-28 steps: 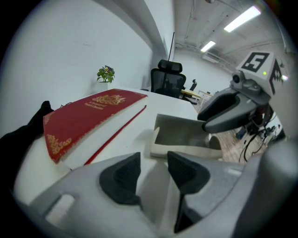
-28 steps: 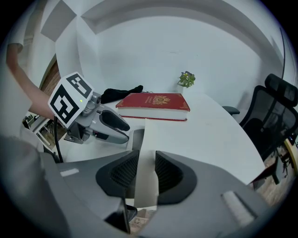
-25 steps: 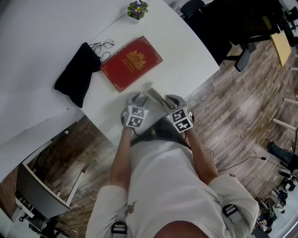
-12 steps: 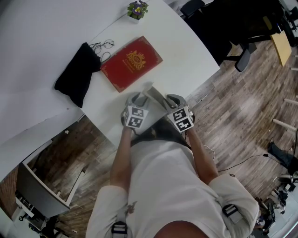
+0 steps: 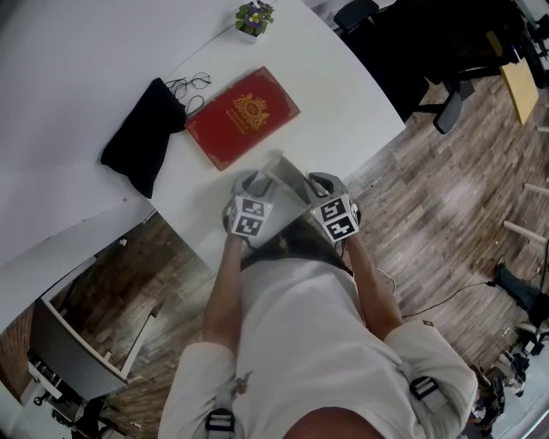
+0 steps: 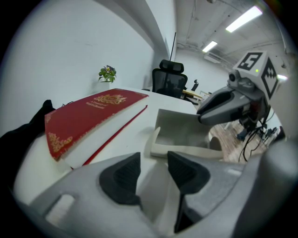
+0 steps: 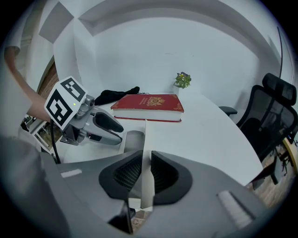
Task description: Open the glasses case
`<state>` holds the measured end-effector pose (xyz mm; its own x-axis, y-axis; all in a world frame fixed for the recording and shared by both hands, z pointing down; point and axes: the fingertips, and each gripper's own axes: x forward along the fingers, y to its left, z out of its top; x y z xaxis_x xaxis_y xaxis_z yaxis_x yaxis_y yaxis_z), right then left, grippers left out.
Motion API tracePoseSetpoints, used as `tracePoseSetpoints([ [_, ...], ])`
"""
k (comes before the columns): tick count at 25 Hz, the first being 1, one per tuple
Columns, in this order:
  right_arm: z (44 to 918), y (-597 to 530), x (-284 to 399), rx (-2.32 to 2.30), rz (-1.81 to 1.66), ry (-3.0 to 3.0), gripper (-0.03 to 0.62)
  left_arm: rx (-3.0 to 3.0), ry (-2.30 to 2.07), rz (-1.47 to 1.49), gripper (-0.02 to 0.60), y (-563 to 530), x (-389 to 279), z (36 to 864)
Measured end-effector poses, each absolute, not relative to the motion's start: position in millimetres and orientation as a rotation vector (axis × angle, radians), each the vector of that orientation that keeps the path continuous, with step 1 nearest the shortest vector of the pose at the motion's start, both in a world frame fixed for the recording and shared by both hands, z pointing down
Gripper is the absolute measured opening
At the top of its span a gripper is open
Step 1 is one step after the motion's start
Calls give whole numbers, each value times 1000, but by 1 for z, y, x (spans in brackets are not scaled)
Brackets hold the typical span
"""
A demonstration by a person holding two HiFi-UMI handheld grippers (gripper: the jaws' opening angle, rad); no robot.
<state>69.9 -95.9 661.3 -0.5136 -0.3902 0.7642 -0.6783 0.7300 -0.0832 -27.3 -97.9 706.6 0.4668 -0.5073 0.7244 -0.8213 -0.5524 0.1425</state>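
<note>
1. The glasses case (image 5: 287, 176), pale grey, sits at the near edge of the bench (image 5: 343, 94), just below the centre of the head view. It lies between the two grippers with one flap (image 7: 147, 190) raised, so it looks partly open.
2. The left gripper (image 6: 153, 174) comes in from the left of the head view. Its jaws stand a little apart, with the near end of the case's base filling the gap, and they appear clamped on it. The likely reason is to pin the base so it does not rise with the flap.
3. The right gripper (image 7: 145, 169) comes in from the opposite side. The thin flap runs edge-on between its jaws, which are closing on it, and the pads look to be touching both faces. Pinching the flap by its edge gives a firm hold for pulling it away from the base.
4. Both grippers slant downward with their tips near each other. Each holds a different part of the case, so drawing them apart should spread it open.
5. A red book (image 5: 243, 116) lies just beyond the case.
6. A black pouch (image 5: 141, 137), a pair of glasses (image 5: 190, 84) and a small plant (image 5: 254, 17) sit toward the upper left, well apart from the case. That leaves the near edge free for the work.
</note>
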Motion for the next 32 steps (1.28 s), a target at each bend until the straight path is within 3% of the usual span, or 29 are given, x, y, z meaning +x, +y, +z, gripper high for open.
tracePoseSetpoints([
  [32, 671, -113, 84, 830, 499, -2158, 23, 2236, -1109, 876, 186, -98, -28, 707],
])
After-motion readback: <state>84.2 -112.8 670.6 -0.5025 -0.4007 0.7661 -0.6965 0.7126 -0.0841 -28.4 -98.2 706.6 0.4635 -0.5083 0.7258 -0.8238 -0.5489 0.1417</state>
